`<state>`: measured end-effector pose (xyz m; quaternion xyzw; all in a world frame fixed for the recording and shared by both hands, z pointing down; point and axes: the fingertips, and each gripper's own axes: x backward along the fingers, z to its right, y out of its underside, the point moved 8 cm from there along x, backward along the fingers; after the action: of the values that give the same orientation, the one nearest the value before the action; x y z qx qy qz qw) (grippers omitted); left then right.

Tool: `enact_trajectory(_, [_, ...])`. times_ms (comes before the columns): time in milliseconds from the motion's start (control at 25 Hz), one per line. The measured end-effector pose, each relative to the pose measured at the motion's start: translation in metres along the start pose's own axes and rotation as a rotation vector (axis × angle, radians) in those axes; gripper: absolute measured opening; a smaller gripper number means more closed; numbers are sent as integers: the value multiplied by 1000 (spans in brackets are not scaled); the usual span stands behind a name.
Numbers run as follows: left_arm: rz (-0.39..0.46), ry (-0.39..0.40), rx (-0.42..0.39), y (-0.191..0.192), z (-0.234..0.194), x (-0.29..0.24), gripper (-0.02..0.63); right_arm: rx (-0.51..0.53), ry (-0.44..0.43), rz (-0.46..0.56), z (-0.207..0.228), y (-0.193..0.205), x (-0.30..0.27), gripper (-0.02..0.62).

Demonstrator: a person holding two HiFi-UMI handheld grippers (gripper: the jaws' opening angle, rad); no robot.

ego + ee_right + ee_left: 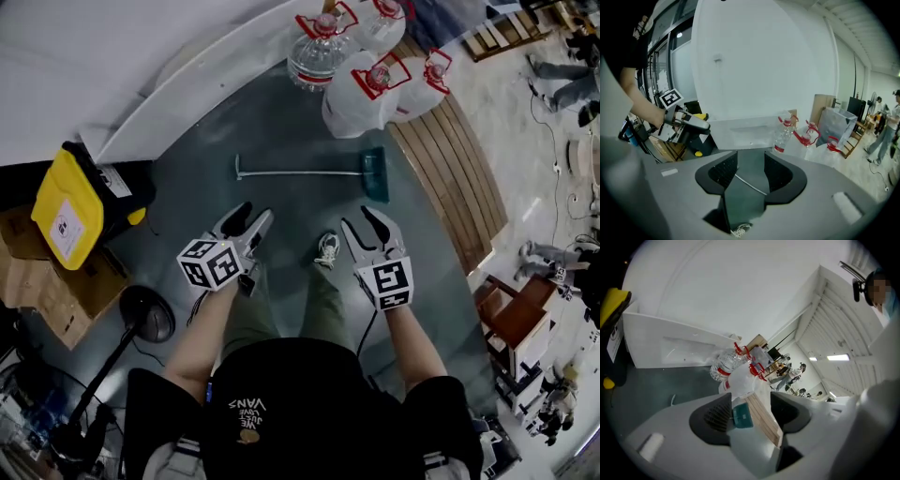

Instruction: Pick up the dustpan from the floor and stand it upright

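While the left claw (pixel 250 218) hangs with jaws apart and empty, the dustpan (pixel 319 173) lies flat on the floor (pixel 291 127) ahead of both claws, untouched; the right claw (pixel 358 219) gapes empty too. Lifting and standing it remain.

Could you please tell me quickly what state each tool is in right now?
Left tool: open, holding nothing.
Right tool: open, holding nothing; the dustpan lies untouched ahead.

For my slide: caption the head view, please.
Left gripper and right gripper, both open, hover short of the dustpan lying on the floor.
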<state>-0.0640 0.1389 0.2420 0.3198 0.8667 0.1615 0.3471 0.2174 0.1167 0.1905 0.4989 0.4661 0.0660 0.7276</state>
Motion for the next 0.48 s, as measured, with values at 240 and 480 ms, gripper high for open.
enact_trajectory(240, [-28, -48, 120, 27, -74, -51, 291, 44, -47, -132, 11, 56, -70, 172])
enact_trajectory(480, [-32, -106, 244, 70, -152, -107, 299, 118, -107, -272, 35, 131, -139, 172])
